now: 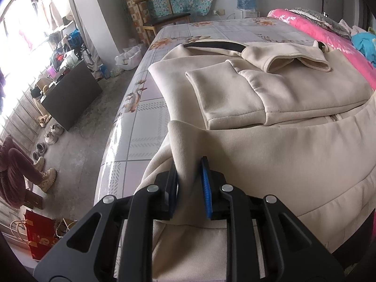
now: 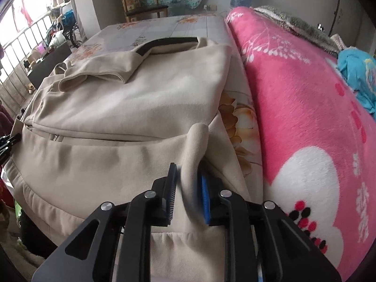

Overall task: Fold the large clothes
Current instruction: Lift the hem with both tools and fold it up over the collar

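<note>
A large cream zip-up jacket (image 1: 270,98) lies on the bed with both sleeves folded across its body and a dark collar at the far end. My left gripper (image 1: 189,171) is shut on a pinched ridge of the jacket's near left hem. In the right wrist view my right gripper (image 2: 186,176) is shut on a raised fold of the same jacket (image 2: 131,108) at its near right hem. The left gripper's tip (image 2: 7,144) shows at the left edge there. The lifted near hem stands up between each pair of fingers.
The bed has a glossy floral sheet (image 1: 141,117). A pink fleece blanket (image 2: 305,108) lies along the right side with blue cloth (image 2: 359,70) on it. A wooden chair (image 1: 162,16) stands beyond the bed. A dark cabinet (image 1: 70,96), shoes (image 1: 50,134) and a seated person (image 1: 16,171) are on the floor to the left.
</note>
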